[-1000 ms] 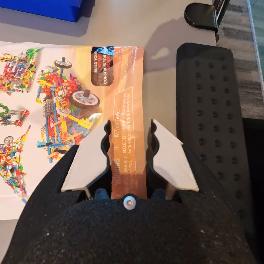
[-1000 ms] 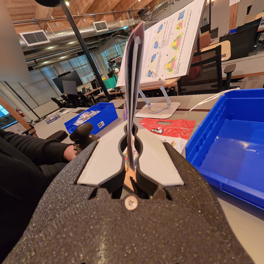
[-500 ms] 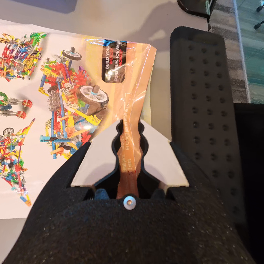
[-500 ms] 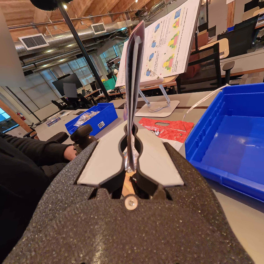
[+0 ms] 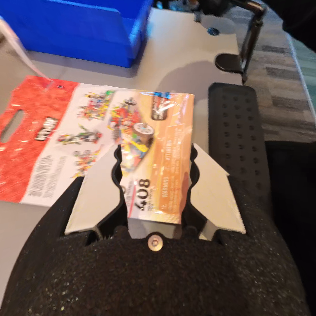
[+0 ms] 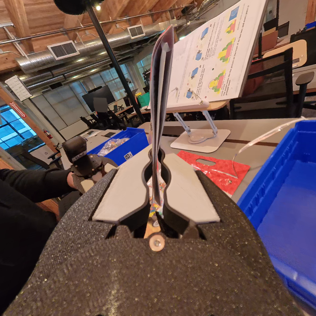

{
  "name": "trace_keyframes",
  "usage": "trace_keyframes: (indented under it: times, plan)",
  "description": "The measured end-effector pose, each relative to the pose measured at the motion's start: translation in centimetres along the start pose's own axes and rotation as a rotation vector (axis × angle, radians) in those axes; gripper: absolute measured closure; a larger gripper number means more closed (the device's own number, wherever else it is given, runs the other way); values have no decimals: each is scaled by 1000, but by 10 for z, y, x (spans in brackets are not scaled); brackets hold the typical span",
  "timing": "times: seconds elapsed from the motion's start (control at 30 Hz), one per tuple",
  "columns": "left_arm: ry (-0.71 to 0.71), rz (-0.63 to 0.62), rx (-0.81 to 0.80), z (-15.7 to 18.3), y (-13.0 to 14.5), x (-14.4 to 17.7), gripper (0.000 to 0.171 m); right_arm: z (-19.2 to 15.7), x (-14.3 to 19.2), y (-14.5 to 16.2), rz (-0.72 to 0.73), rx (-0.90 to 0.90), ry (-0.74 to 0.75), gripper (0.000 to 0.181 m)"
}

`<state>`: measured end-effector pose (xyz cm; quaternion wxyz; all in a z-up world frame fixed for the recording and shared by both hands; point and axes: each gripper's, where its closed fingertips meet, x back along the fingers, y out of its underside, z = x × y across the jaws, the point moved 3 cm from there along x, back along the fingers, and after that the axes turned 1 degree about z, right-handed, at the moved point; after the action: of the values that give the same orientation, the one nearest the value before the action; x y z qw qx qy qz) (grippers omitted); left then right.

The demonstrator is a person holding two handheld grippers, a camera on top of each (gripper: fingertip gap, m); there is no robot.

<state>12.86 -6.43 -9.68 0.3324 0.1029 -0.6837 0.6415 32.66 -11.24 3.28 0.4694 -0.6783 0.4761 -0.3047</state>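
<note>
Right gripper [image 6: 157, 154], clenched on a thin folded booklet [image 6: 159, 109] standing upright, edge-on between its fingers. Left gripper [image 5: 156, 148], released, fingers spread above the near end of a flat printed toy bag [image 5: 106, 136] lying on the grey table [image 5: 179, 51]. Just right of the bag, a black perforated pad [image 5: 237, 136]. Beyond: blue bin [image 6: 290, 196], second blue bin [image 6: 126, 145], instruction sheet [image 6: 213, 59] propped on a white stand [image 6: 200, 138]. Background: open workshop, wooden ceiling, ducts.

bag [image 5: 106, 136] on table [image 5: 179, 56], bin [image 5: 82, 29] behind
</note>
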Motion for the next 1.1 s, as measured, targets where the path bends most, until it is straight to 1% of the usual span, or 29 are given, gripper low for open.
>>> trace_keyframes:
  times: [0.07, 0.13, 0.2, 0.27, 0.33, 0.4, 0.47, 0.53, 0.57, 0.63, 0.7, 0.8, 0.9, 1.0, 1.07, 1.1]
  plan:
    - [-110, 41, 27, -30, -8, 19, 102, 5, -17, -8, -5, 2, -17, 181]
    - [-295, 58, 73, -78, -13, 43, 105, 9, -37, -17, -9, 11, -36, 181]
    - [-455, 110, 130, -126, -24, 72, 108, 14, -59, -29, -13, 24, -51, 181]
    - [-565, 176, 169, -168, -38, 97, 108, 19, -84, -41, -17, 39, -75, 181]
    - [-649, 181, 212, -201, -44, 111, 107, 24, -110, -54, -27, 54, -92, 181]
    - [-665, 223, 243, -219, -54, 116, 107, 31, -136, -67, -34, 74, -106, 181]
    - [-666, 245, 261, -225, -60, 113, 107, 38, -164, -80, -45, 86, -114, 181]
    - [-694, 229, 227, -226, -63, 107, 107, 47, -191, -94, -42, 109, -120, 181]
    - [-731, 209, 188, -230, -64, 107, 107, 53, -205, -99, -53, 118, -118, 181]
    - [-816, 227, 140, -243, -71, 117, 107, 64, -230, -107, -81, 142, -111, 181]
    - [-833, 265, 166, -263, -79, 128, 108, 74, -252, -114, -105, 153, -112, 181]
    - [-882, 273, 218, -304, -83, 148, 107, 89, -280, -117, -126, 126, -128, 181]
    - [-953, 238, 244, -346, -76, 163, 107, 108, -304, -114, -156, 99, -108, 181]
    - [-928, 169, 317, -374, -62, 160, 108, 122, -321, -108, -197, 91, -81, 181]
    - [-817, 154, 345, -377, -61, 143, 110, 126, -329, -104, -223, 96, -70, 181]
    - [-797, 147, 344, -378, -60, 137, 113, 128, -331, -102, -232, 99, -65, 181]
